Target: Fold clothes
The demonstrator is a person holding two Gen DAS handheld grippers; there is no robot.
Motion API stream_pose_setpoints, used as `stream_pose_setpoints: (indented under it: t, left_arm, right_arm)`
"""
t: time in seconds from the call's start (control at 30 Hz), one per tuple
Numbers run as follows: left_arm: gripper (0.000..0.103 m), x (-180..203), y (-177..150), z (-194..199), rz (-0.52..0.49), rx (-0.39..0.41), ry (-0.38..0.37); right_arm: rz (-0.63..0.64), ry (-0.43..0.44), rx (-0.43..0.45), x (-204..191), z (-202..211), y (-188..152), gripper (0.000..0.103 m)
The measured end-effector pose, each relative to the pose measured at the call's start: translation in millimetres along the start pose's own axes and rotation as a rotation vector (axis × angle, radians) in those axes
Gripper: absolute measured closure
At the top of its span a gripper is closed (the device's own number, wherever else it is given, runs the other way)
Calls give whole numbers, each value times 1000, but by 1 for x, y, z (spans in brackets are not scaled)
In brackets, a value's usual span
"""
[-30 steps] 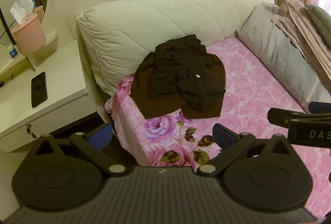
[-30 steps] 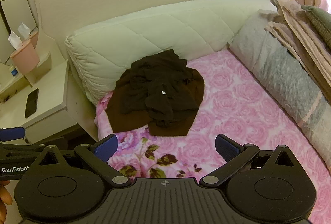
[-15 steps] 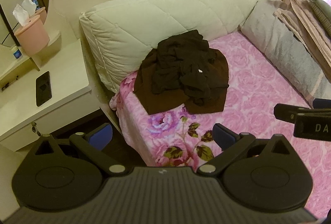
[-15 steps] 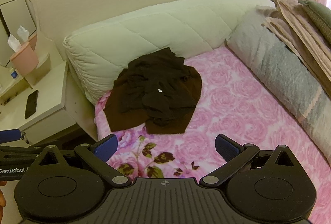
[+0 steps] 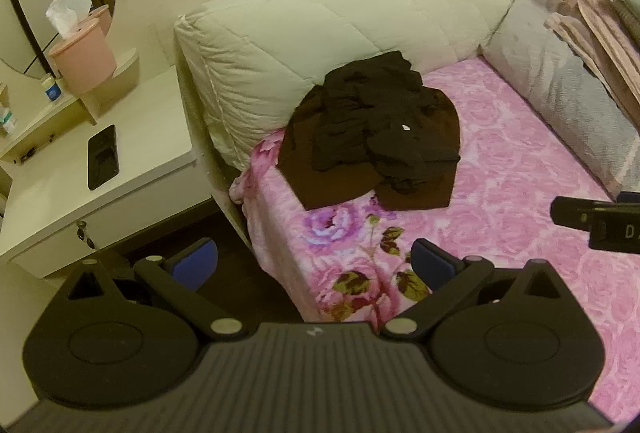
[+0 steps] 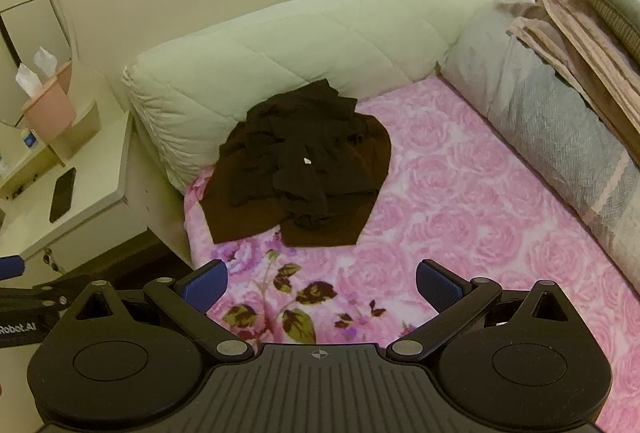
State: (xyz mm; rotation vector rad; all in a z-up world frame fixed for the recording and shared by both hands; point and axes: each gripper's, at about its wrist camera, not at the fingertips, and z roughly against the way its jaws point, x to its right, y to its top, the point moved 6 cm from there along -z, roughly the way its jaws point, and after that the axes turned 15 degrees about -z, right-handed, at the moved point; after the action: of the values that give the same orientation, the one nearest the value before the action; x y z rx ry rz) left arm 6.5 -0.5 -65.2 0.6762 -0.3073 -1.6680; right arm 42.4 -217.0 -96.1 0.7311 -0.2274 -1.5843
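A crumpled pile of dark brown and black clothes (image 5: 372, 137) (image 6: 304, 169) lies on the pink rose-patterned bed (image 5: 520, 193) (image 6: 460, 201), close to the cream headboard cushion. My left gripper (image 5: 314, 261) hangs open above the bed's near corner, well short of the pile, with nothing between its blue pads. My right gripper (image 6: 322, 283) is open too, empty, over the flowered blanket in front of the pile. Part of the right gripper shows at the right edge of the left wrist view.
A cream bedside table (image 5: 60, 201) stands left of the bed with a black phone (image 5: 103, 156) and a pink tissue holder (image 5: 82, 61). A grey bolster (image 6: 560, 137) and stacked folded blankets (image 6: 580, 33) line the bed's right side. Dark floor lies between table and bed.
Both grippers have drawn back and drifted a little left, so the pile looks smaller and farther away. Both stay open and empty. The clothes have not moved.
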Motion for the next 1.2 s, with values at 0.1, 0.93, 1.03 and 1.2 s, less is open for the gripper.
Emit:
stream_pose_setpoints:
  t: [0.1,0.93,1.03,1.2]
  left_arm:
    - [1,-6,5,-12,-21,7,-5]
    - [2,-33,167,-387,-480,72,-192]
    - [2,-22,177,-420,-505,74,-211]
    - [6,-11,188,-449,-538,101,-218]
  right_arm:
    - [6,-9,7,0,-7,3,0]
    - [172,-169,-57,-39,-324,134,18]
    - [153,-166,-66,-28,-365,144,12]
    - [120,-149,-124,-11,-415,151,12]
